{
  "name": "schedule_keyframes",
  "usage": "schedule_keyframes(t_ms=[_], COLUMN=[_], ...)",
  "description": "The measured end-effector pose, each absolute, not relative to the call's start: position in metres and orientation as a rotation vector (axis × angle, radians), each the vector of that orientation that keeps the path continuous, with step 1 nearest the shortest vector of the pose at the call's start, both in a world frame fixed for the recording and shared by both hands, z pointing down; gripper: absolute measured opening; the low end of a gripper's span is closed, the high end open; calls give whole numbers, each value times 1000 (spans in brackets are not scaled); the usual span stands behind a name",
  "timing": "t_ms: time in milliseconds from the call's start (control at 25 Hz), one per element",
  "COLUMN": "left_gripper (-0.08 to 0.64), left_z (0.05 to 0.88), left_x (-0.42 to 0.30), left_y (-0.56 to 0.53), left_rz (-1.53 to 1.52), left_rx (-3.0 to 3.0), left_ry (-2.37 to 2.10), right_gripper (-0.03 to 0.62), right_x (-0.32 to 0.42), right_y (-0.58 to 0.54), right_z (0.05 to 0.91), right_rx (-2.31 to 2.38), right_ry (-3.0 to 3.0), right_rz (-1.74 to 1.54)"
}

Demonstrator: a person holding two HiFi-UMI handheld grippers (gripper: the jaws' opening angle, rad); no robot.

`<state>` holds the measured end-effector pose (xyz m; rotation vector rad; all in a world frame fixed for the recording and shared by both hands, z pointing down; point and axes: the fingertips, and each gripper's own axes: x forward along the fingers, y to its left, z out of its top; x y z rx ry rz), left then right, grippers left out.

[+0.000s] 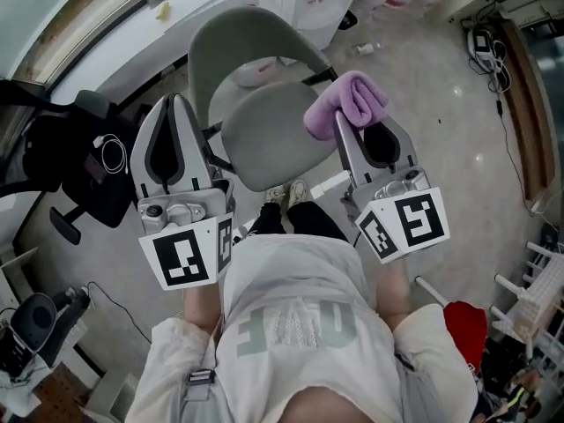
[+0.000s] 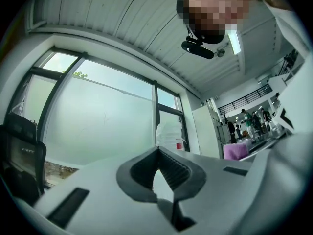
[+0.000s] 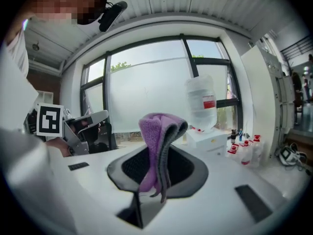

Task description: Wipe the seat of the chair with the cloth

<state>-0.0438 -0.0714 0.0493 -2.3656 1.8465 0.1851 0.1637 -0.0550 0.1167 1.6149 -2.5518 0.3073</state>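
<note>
A grey swivel chair stands below me, its round seat bare and its curved backrest on the far side. My right gripper is shut on a folded purple cloth, held above the seat's right edge; the same cloth stands pinched upright between the jaws in the right gripper view. My left gripper hovers left of the seat with its jaws shut and nothing in them. Both grippers tilt upward, toward windows and ceiling.
A black office chair stands at the left. A large water jug and a white box with small spray bottles sit by the window. Cables and a power strip lie on the floor at the far right.
</note>
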Motion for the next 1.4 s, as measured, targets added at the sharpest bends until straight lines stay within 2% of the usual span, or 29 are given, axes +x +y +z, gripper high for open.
schedule_keyframes(t_ms=[240,480,880,1080,1400], left_gripper=[12,12,12,12,12], left_z=[116,240,422,455,464], left_x=[-79,-115,-153,-160,-156], left_y=[-71,-78,-60,-48,-47], left_rz=[90,42,-43,-92,-122], left_rx=[-2281,-2221,-2255,-2240,-2279], left_ry=[2036,2231,2477,2550,2562], right_gripper=[89,89,87,87,87], right_x=[104,26,-102,-132,-142], right_y=[-98,-165,-166,-146,-128], right_z=[203,369,627,690,735], right_rx=[1194,792,333,235,205], right_ry=[-2611,-2554,-2196,-2068,-1939], right_rz=[528,935,1199,1200,1181])
